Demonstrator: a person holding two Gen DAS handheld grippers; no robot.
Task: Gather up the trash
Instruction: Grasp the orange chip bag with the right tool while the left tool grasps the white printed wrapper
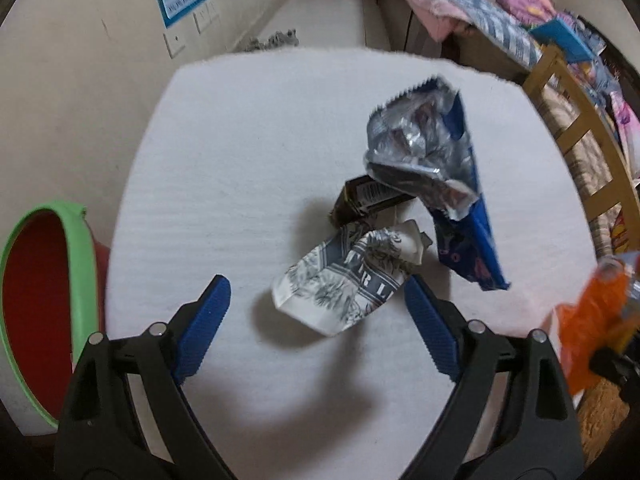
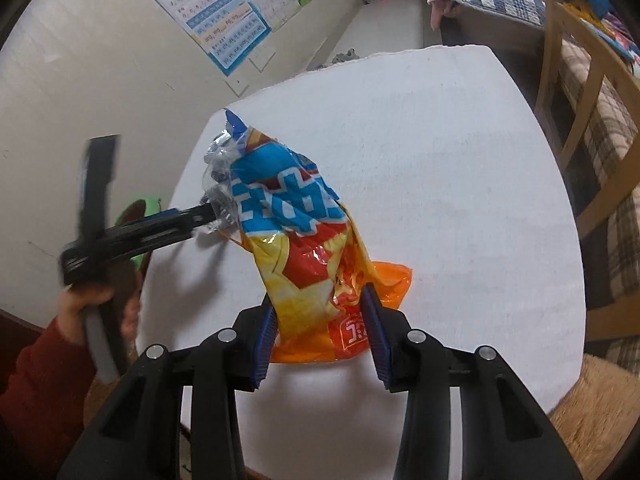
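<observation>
Jaws first: on our left gripper (image 1: pixel 316 308) they stand wide apart with nothing between the pads, hovering over the white desk (image 1: pixel 224 168) low in the left wrist view; on our right gripper (image 2: pixel 320 320) they are clamped on the orange chip bag (image 2: pixel 308 264), which hangs crumpled from mid-frame down to the pads in the right wrist view

With the chip bag already held, the step in hand looks to us like picking the next scrap. The crumpled white printed wrapper (image 1: pixel 344 280) lies just ahead of the open left pads, right of centre, its near corner lifted off the desk. Touching it above sit a small dark carton (image 1: pixel 364 196) and a silver-and-blue foil bag (image 1: pixel 432 164), piled close together

To do this well, we judge that we should centre the wrapper between the pads, come down until the tips nearly meet the desk, and close on its bulkiest fold so the thin paper does not slip out. We keep clear of the carton so it is not dragged along

The red bin with a green rim (image 1: pixel 48 300) waits at the left edge of the frame, beside the desk; that seems to be where both pieces go
</observation>
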